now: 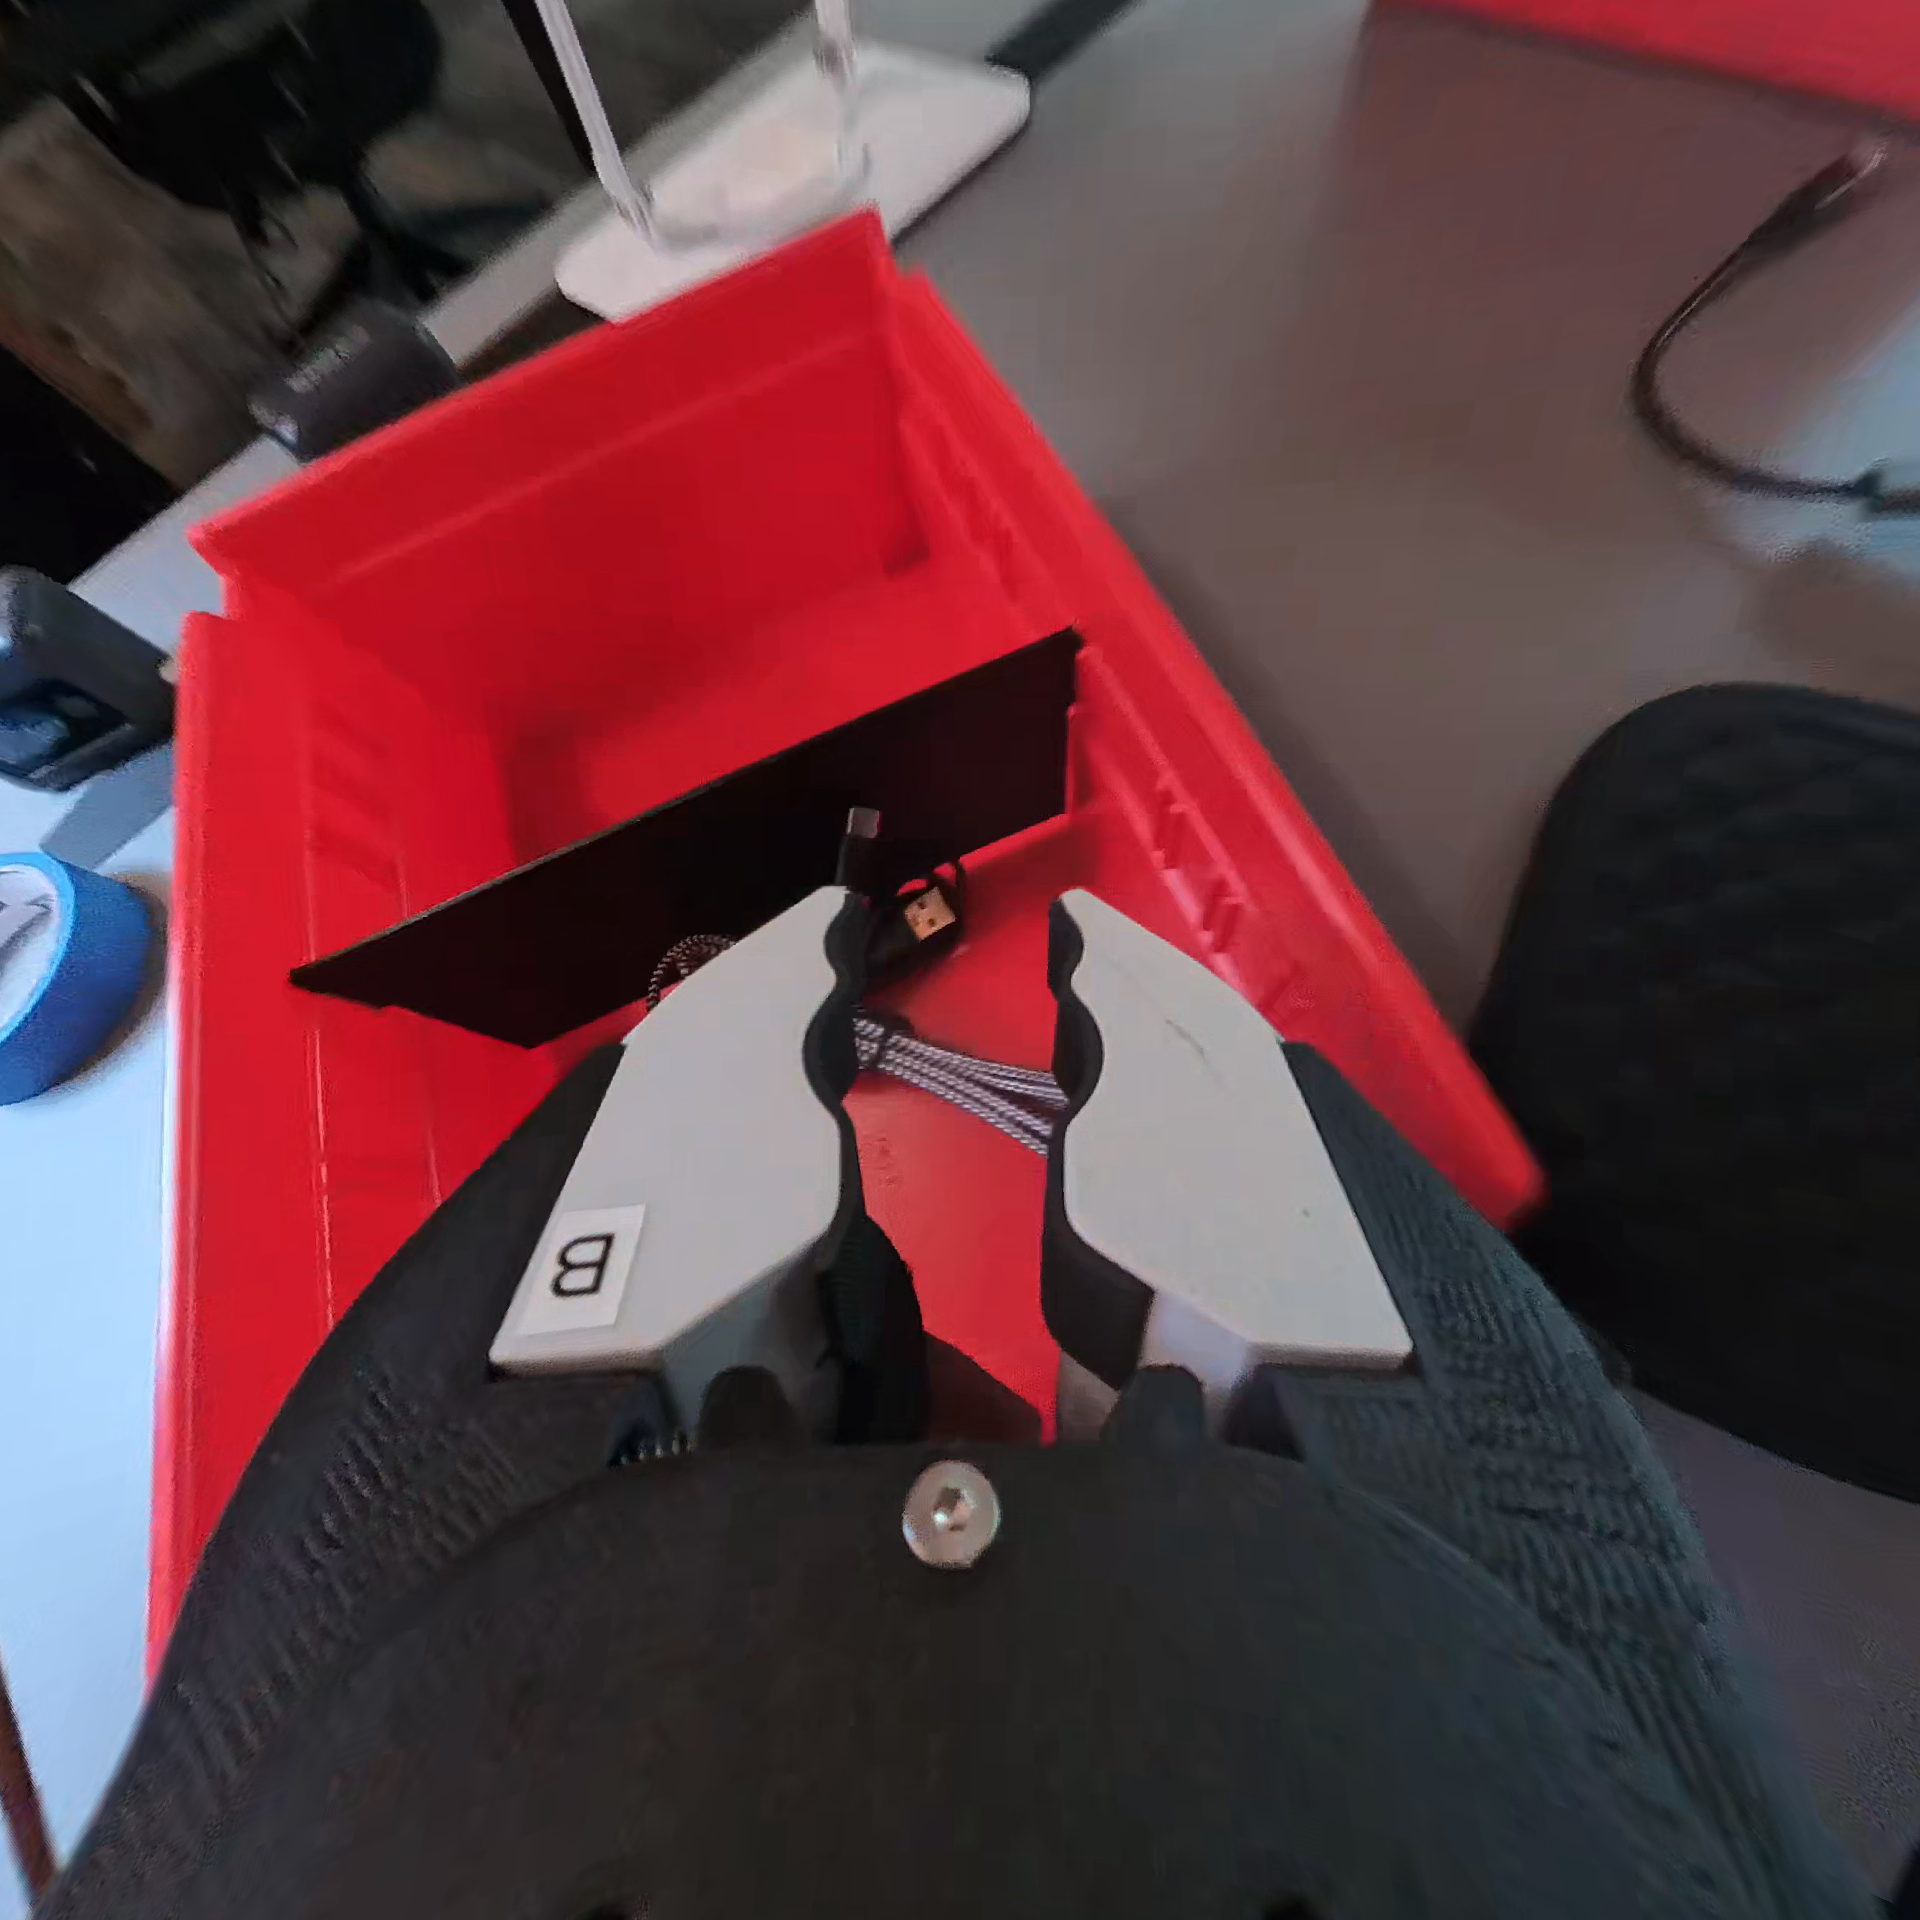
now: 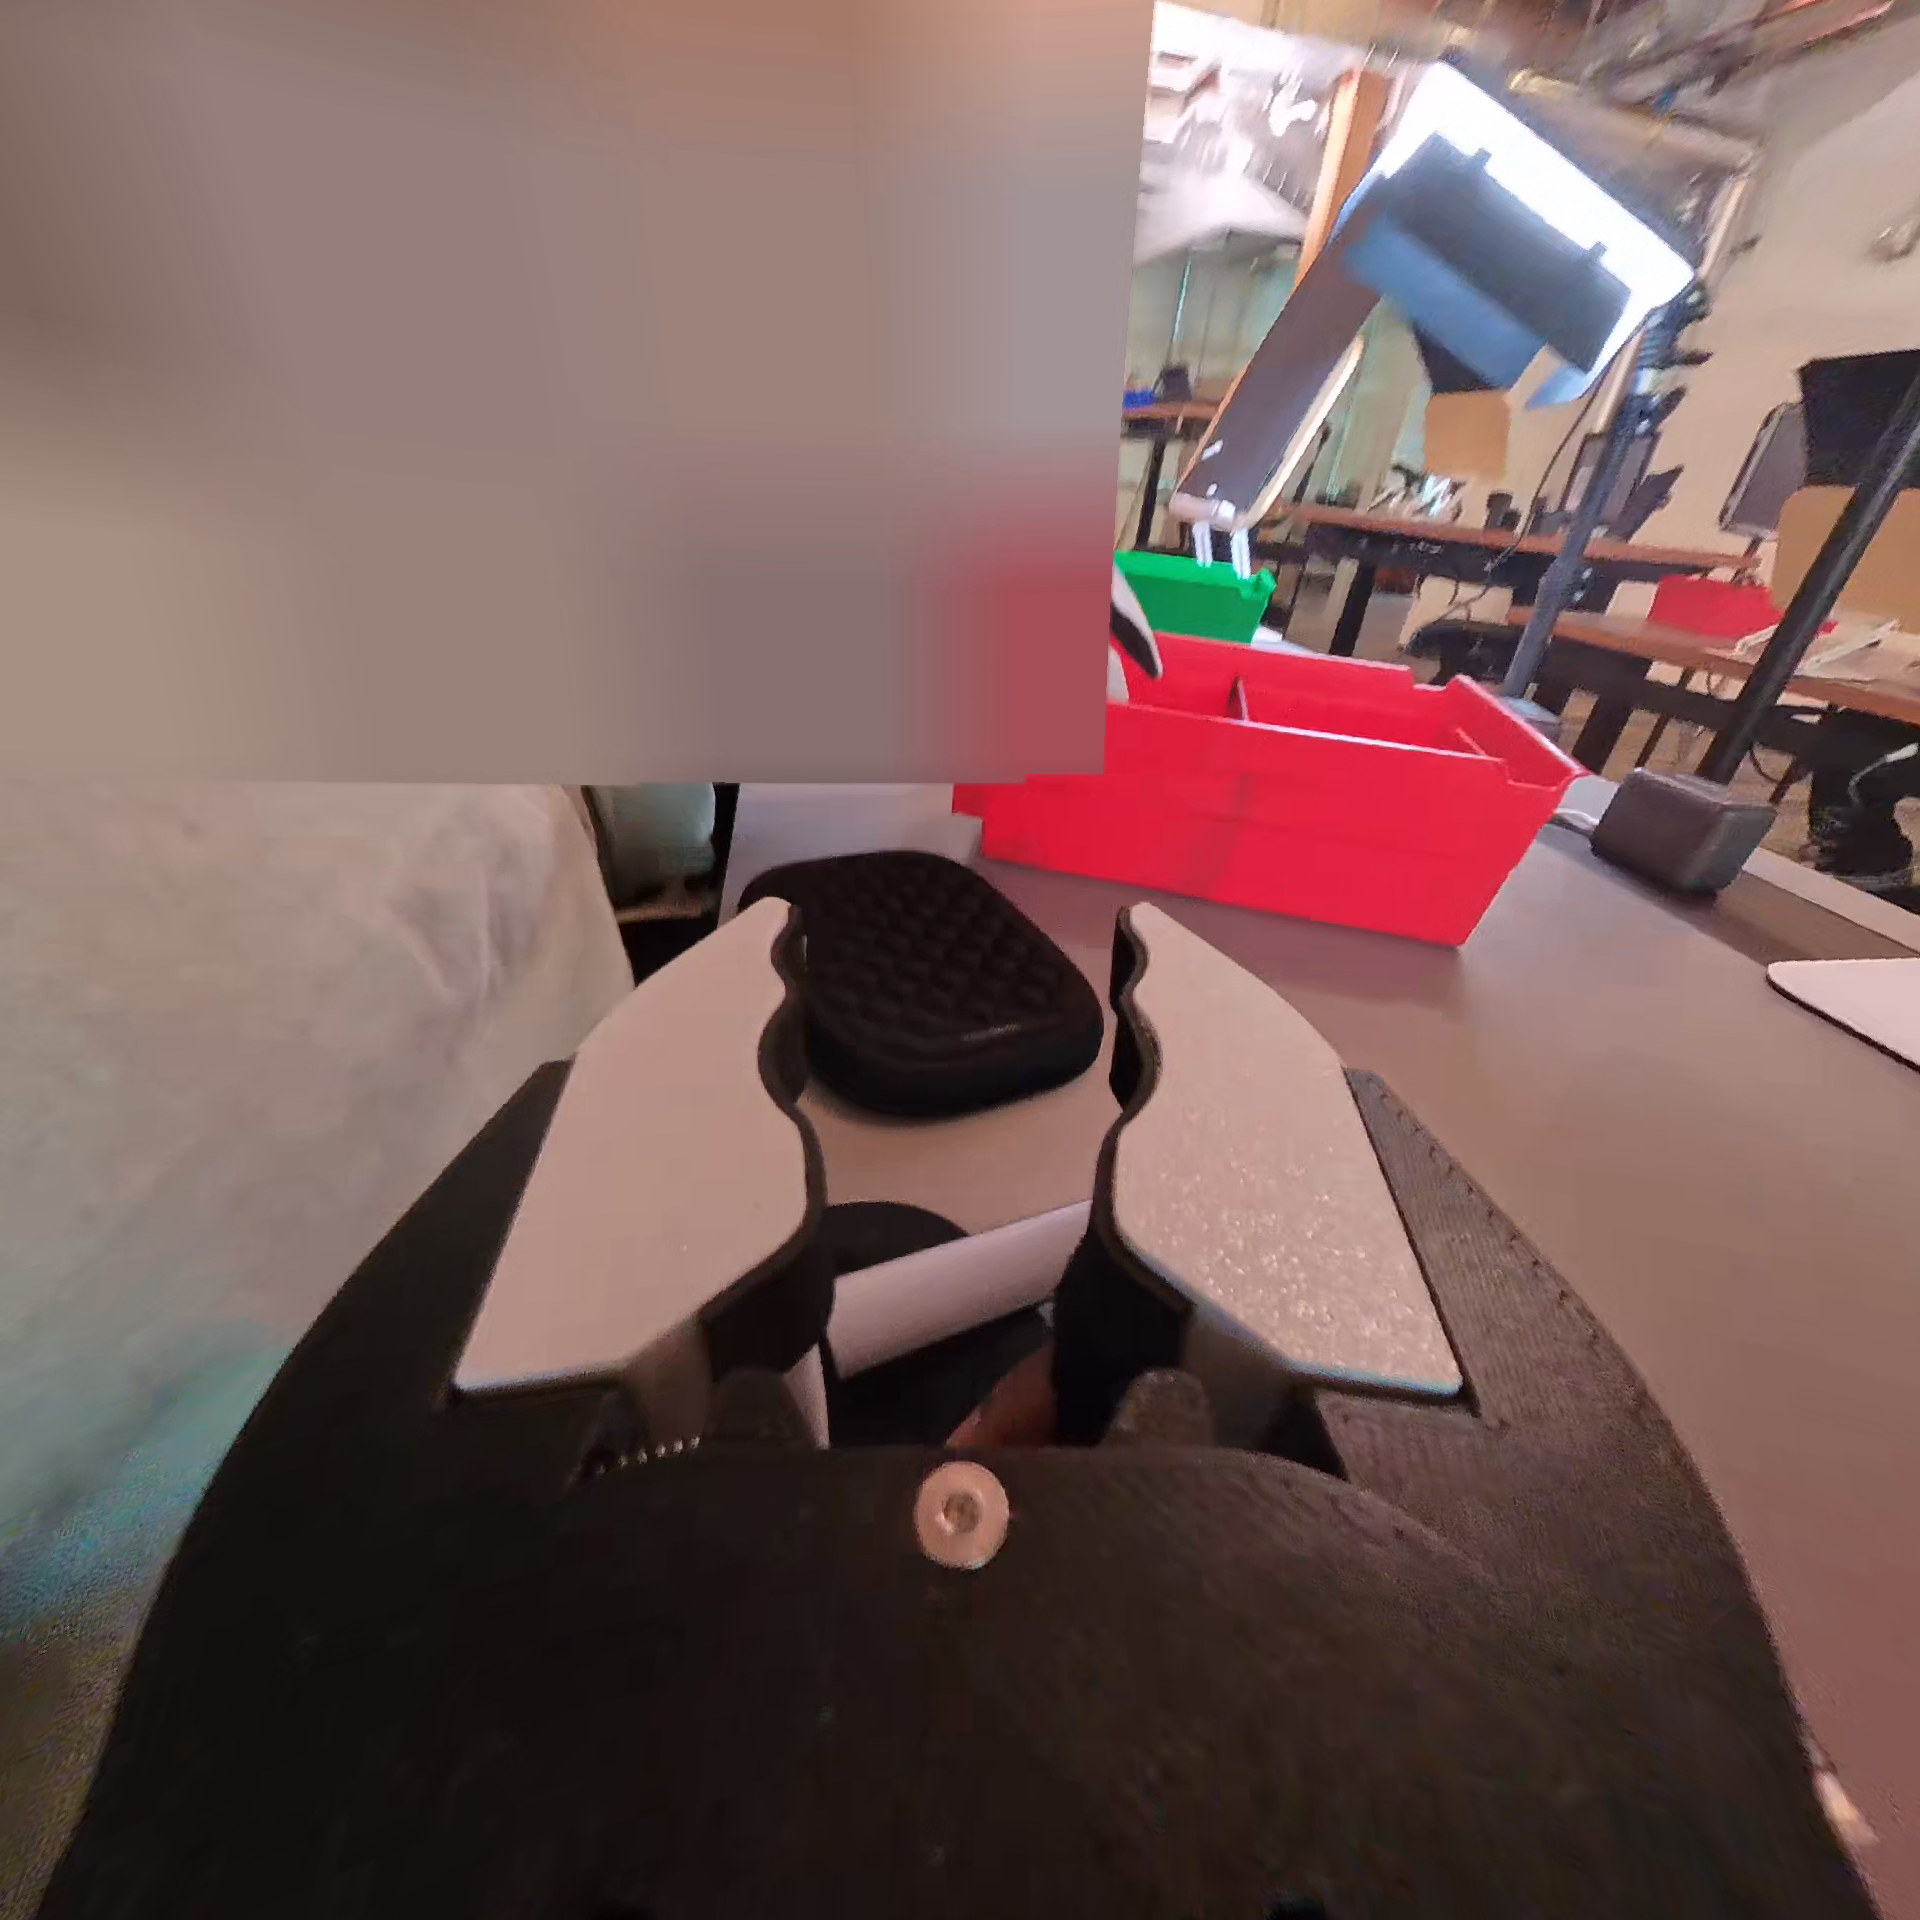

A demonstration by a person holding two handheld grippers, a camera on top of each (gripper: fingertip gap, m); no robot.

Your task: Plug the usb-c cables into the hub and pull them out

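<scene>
My left gripper is open and hangs over the near compartment of a red bin, its tips just short of a black divider. In that compartment lie a black cable with a small metal plug, a connector with an orange inside and a grey-white braided cable. The cables lie between and below the fingers and are not gripped. My right gripper is open and empty, low over the grey table, pointing at a black padded rest. The red bin stands beyond it. I see no hub.
A blue tape roll and a small dark device lie left of the bin. A white stand base is behind it. A black cable curves on the table at right. A green bin and a grey block stand farther off. Tip to tip, the grippers are about 35 centimetres apart.
</scene>
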